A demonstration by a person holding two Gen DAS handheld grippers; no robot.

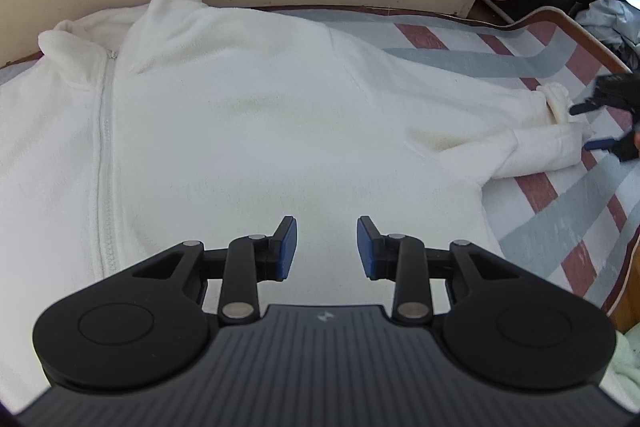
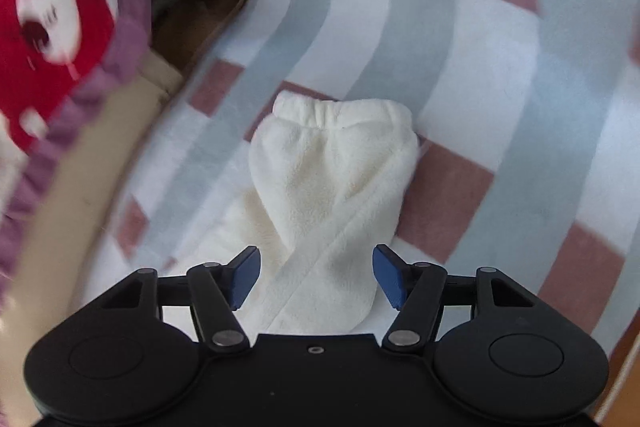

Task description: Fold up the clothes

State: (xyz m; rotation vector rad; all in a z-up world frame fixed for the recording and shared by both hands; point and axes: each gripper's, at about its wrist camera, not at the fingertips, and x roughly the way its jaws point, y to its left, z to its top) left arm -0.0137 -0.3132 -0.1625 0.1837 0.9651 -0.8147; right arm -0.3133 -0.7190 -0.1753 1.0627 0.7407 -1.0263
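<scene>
A white fleece jacket [image 1: 224,131] lies flat, zipper [image 1: 105,155] closed, on a checked blanket [image 1: 560,227] whose wooden bed edge [image 1: 576,27] curves close behind the sleeve [image 2: 332,187], leaving bare blanket beyond the cuff [image 2: 340,113]. The left gripper [image 1: 327,247] hangs above the jacket's body, jaws spread and empty. The right gripper [image 2: 316,277] straddles the sleeve, jaws wide apart, not pinching.

Black left gripper [image 1: 327,247], blue pads, silver rivets.
</scene>
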